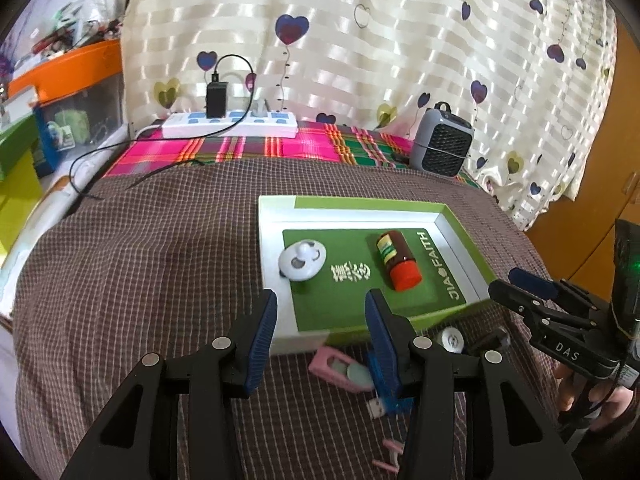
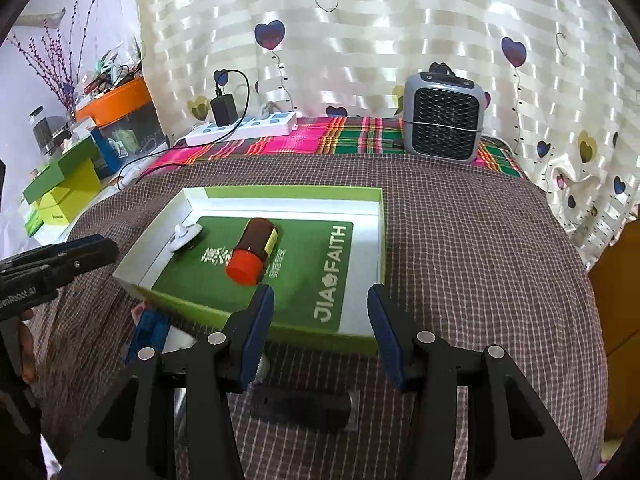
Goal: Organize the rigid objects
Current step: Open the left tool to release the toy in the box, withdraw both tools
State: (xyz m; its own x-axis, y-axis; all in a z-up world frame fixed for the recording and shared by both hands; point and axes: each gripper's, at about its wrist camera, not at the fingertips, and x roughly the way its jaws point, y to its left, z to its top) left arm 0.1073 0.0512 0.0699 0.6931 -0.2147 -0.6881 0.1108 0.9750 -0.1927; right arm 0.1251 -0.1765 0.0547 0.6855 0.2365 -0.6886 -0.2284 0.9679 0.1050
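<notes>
Both tools, left [image 1: 320, 312] and right [image 2: 320, 308], hang apart and empty over the tray's [image 1: 276, 216] near edge; the bottle [image 1: 398, 260] lies inside, just beyond.

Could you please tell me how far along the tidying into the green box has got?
Done: the red-capped bottle and white disc lie in the box. In hand: nothing; both claws are open. Left: the pink piece, blue USB stick and black block on the cloth.

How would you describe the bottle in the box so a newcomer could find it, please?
On the brown checked cloth sits a shallow green-rimmed box. Inside, right of the round white disc, lies the bottle: dark brown, on its side, the only thing with a red cap.
</notes>
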